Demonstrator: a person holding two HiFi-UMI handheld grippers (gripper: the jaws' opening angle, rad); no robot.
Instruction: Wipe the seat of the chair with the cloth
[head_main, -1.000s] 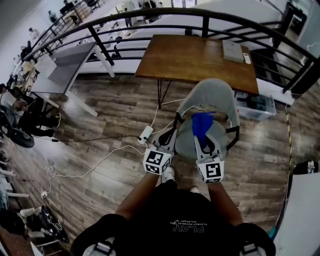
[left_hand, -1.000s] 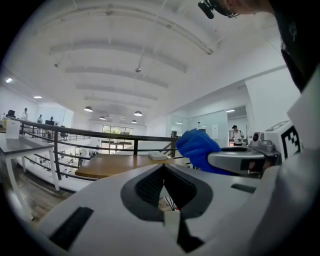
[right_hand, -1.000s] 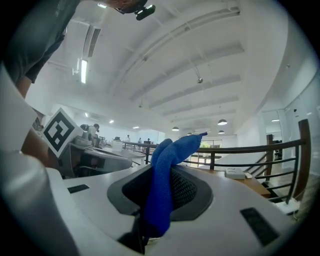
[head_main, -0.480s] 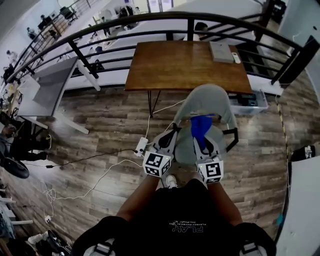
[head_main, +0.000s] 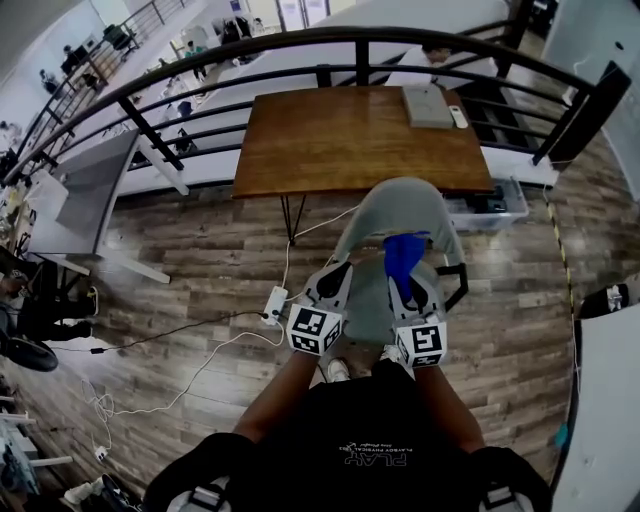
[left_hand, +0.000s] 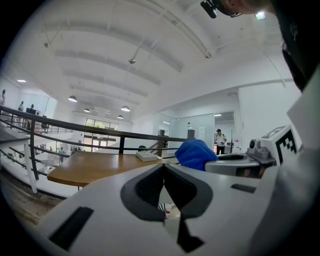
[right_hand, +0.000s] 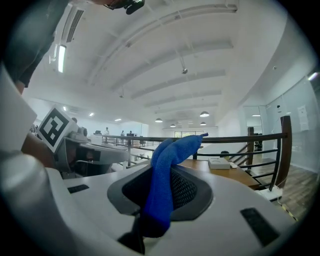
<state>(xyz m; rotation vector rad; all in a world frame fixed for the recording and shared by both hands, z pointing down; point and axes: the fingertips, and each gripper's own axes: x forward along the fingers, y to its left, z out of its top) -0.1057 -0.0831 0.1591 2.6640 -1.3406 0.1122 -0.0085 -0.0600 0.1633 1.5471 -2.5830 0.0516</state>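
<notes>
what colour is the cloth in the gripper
Solid bright blue; the cloth shows best in the right gripper view.

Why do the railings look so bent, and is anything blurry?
Head view: the wide-angle lens bows the black metal railing into an arc; lighting is even, no blur. Both gripper views: fisheye, black corners. Right gripper view: the blue cloth looks sharp.

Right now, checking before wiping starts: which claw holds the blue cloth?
The right claw: its jaws are shut on the blue cloth, which sticks up between them. The left claw is shut with nothing in it.
</notes>
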